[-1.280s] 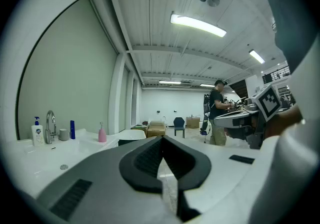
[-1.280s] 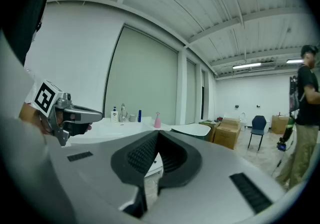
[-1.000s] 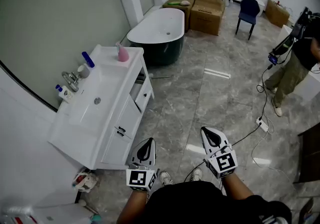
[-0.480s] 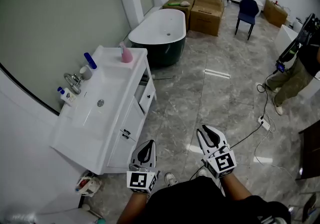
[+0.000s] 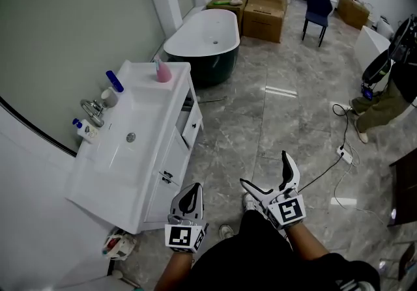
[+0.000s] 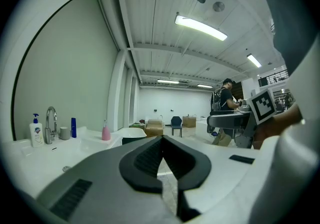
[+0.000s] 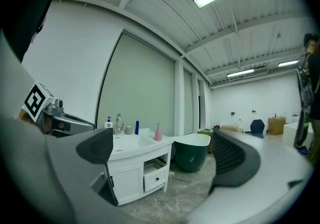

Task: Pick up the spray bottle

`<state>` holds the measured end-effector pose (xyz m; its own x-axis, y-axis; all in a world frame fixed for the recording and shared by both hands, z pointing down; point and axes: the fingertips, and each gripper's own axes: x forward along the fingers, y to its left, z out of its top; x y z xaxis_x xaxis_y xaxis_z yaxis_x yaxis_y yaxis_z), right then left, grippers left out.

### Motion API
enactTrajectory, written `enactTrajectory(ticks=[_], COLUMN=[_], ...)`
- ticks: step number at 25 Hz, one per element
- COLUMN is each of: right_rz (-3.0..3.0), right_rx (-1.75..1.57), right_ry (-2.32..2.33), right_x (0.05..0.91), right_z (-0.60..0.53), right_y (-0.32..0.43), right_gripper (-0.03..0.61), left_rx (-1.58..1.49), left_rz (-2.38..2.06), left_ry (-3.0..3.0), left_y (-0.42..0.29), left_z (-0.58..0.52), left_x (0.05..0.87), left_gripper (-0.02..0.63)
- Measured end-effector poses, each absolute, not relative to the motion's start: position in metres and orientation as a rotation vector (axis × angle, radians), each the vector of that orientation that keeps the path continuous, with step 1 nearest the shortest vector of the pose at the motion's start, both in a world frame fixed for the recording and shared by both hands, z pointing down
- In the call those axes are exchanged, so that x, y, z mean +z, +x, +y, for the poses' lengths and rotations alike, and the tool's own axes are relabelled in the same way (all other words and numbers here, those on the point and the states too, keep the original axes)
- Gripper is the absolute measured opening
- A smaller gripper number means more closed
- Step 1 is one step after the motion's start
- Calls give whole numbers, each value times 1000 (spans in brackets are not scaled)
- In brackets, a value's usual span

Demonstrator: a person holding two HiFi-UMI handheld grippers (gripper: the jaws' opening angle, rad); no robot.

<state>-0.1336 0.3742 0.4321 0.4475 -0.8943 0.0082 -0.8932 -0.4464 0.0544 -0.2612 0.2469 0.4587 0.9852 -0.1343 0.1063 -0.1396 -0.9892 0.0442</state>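
Observation:
A pink spray bottle [image 5: 163,71] stands at the far end of the white vanity top [image 5: 144,109], beside the basin; it also shows in the left gripper view [image 6: 106,132] and the right gripper view [image 7: 158,133]. Both grippers hang over the floor, well short of the vanity. My left gripper [image 5: 189,197] is shut, its pads meeting with nothing between them [image 6: 161,142]. My right gripper [image 5: 268,176] has its jaws opening wide, and only the room shows between them [image 7: 165,155].
On the vanity stand a blue bottle [image 5: 115,81], a grey cup [image 5: 109,96], a faucet [image 5: 92,111] and a soap dispenser [image 5: 83,128]. A vanity drawer [image 5: 190,122] is pulled out. Beyond are a bathtub [image 5: 202,39], cardboard boxes [image 5: 264,13] and a chair [image 5: 316,10]. A person [image 5: 389,81] and floor cables [image 5: 339,153] are at right.
The right gripper's jaws have gone from shut to wide open. Both grippers have shifted slightly over the floor, and the left one stays shut.

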Motion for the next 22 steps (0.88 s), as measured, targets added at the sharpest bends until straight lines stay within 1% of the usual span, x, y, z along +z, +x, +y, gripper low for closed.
enactTrajectory(ticks=[6, 17, 22], right_rz=[-1651, -1708, -1759], right_rx=[-5, 33, 58], right_ry=[2607, 2525, 2478], right_x=[442, 458, 464], right_z=[349, 297, 274], right_y=[-104, 4, 41], right_gripper=[592, 592, 592], left_rx=[194, 198, 209], left_rz=[-228, -275, -300], left_ry=[3061, 3081, 3079], left_y=[-235, -129, -93], left_z=[227, 180, 166], left_x=[470, 461, 458], left_gripper=[-8, -8, -8])
